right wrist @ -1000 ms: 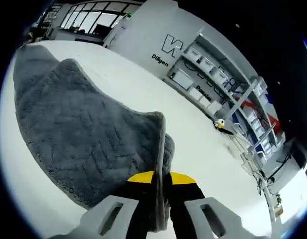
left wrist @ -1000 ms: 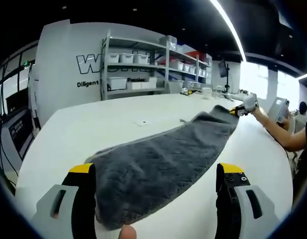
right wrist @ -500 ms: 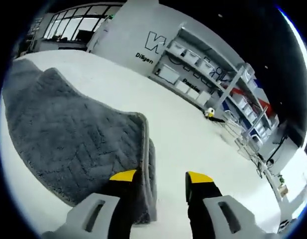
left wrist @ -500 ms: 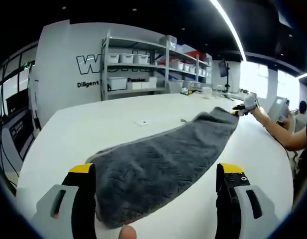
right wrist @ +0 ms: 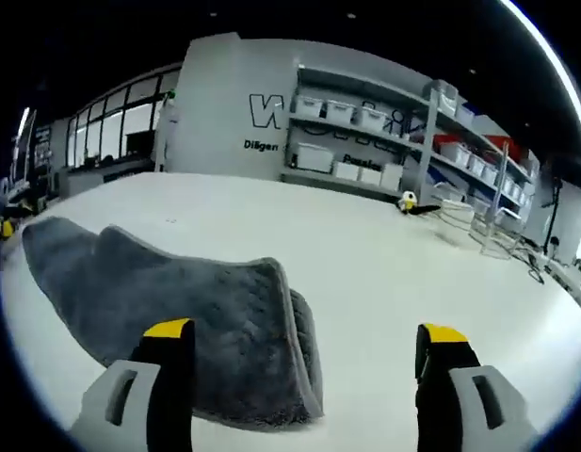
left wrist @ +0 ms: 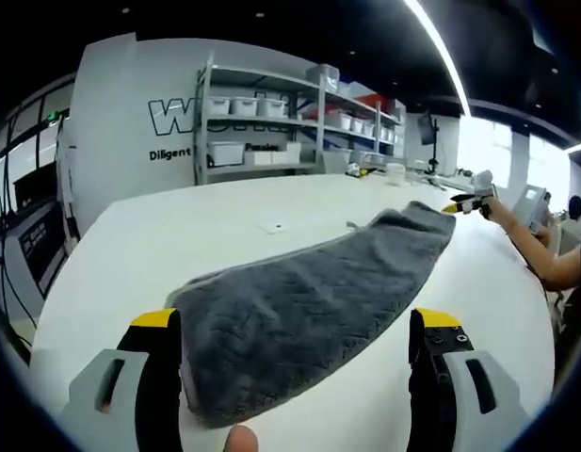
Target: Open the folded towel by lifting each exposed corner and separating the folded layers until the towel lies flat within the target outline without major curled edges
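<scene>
A dark grey towel (left wrist: 309,301) lies stretched across the white table (left wrist: 177,245), its near end between my left gripper's (left wrist: 295,330) yellow-tipped jaws, which stand wide open. At the towel's far end my right gripper (left wrist: 467,201) hovers just past the corner, held by a person's arm. In the right gripper view the towel (right wrist: 168,301) lies ahead and to the left, its near corner doubled over with a thick rolled edge. My right gripper (right wrist: 304,334) is open, nothing between its jaws; the left jaw stands over the towel's edge.
Metal shelves (left wrist: 271,122) with white bins stand against the wall behind the table. A small yellow object (right wrist: 406,201) and wire baskets (right wrist: 469,221) sit at the table's far side. Bare white tabletop (right wrist: 394,273) spreads right of the towel.
My right gripper, shut on the towel's corner a second ago, has opened wide and let it go; the corner dropped onto the table. The right view swung level. My left gripper stayed put.
</scene>
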Demonstrator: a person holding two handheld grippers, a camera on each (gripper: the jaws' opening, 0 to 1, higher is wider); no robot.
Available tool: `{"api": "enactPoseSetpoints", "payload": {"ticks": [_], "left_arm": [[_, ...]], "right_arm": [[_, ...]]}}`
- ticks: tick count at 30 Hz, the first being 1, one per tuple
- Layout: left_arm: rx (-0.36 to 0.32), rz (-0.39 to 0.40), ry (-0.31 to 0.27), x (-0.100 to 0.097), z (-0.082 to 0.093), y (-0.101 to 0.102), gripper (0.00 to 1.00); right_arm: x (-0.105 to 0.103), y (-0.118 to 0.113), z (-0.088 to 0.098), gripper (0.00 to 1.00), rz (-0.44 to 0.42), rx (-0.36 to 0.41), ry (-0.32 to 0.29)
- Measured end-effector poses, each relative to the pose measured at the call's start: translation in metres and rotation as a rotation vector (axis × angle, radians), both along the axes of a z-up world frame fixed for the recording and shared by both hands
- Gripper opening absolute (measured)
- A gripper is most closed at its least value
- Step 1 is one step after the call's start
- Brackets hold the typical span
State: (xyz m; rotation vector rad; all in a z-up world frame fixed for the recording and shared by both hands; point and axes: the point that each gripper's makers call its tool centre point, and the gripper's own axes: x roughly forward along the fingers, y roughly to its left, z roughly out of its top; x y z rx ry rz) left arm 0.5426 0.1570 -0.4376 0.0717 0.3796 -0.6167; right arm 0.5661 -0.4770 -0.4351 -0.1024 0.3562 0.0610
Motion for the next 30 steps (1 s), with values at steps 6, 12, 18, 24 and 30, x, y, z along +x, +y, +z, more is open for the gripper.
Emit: {"api": "enactPoseSetpoints", "payload": {"ticks": [6, 12, 18, 24, 30], "left_arm": [[0.006, 0.010, 0.009, 0.000, -0.002, 0.003, 0.99], [0.008, 0.016, 0.008, 0.000, -0.002, 0.004, 0.99], [-0.004, 0.045, 0.005, 0.001, 0.002, 0.018, 0.99], [-0.018, 0.093, 0.000, 0.007, 0.002, 0.027, 0.99], [-0.038, 0.160, 0.040, 0.013, -0.009, 0.042, 0.94]], "right_arm": [[-0.005, 0.036, 0.011, 0.99, 0.096, -0.021, 0.015], [-0.015, 0.072, 0.014, 0.99, 0.185, -0.052, 0.033], [-0.026, 0.098, 0.010, 0.99, 0.264, -0.032, 0.054], [-0.028, 0.116, 0.015, 0.99, 0.325, -0.052, 0.053], [-0.029, 0.132, 0.018, 0.99, 0.367, -0.058, 0.035]]}}
